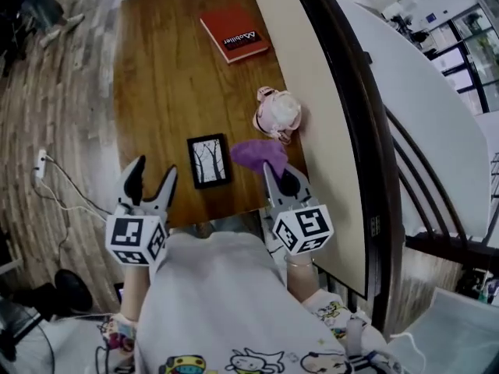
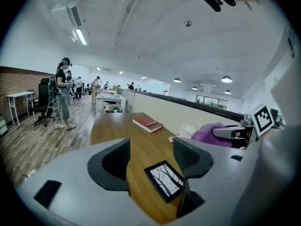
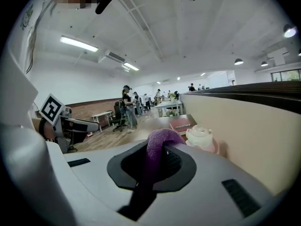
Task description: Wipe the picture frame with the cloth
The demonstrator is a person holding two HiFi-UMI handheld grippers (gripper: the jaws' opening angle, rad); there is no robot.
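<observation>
- While the right claw (image 1: 279, 179) pinches the purple cloth (image 1: 251, 153) just beside the picture frame (image 1: 209, 161), no wiping contact shows yet.
- Frame lies flat near the desk (image 1: 171, 76) front edge.
- Meanwhile left claw (image 1: 152, 181) spread, empty; whole wipe seemingly remains.

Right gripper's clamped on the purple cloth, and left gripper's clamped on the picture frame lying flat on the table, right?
Not quite. The left gripper is open and holds nothing; the picture frame lies flat on the table untouched, as the left gripper view shows. The right gripper is indeed shut on the purple cloth.
</observation>
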